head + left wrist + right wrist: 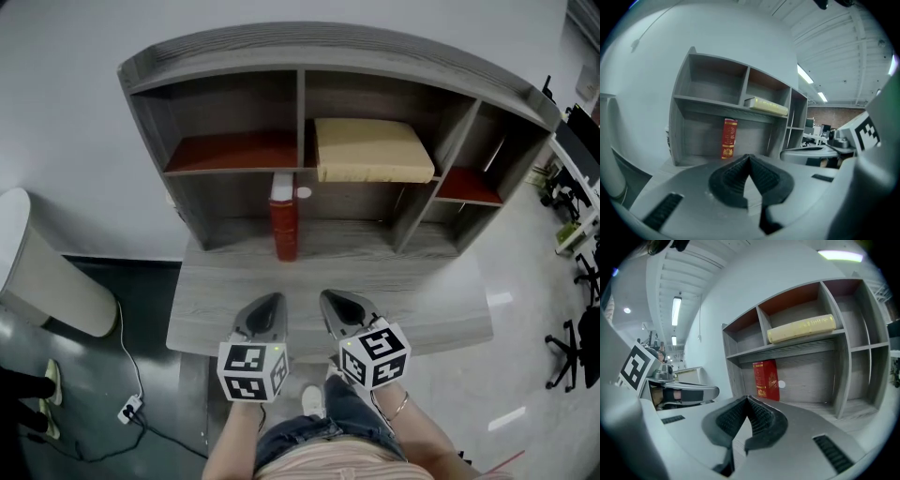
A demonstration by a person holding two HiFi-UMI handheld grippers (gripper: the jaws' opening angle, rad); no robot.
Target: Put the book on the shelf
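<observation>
A red book [284, 220] stands upright in the lower middle bay of the grey shelf unit [234, 56], its spine facing me; the same red book [729, 138] shows in the left gripper view, and as red book [766, 379] in the right gripper view. A thick yellow book [372, 150] lies flat on the upper middle shelf. My left gripper [272, 302] hovers over the desk's front, well short of the red book, jaws shut and empty. My right gripper [332, 300] sits beside it, also shut with nothing between its pads.
The grey desk [431, 309] carries the shelf unit at its back. A white bin [52, 272] stands at the left on the dark floor, with a cable and plug [129, 409] near it. Office chairs [572, 347] are at the right edge.
</observation>
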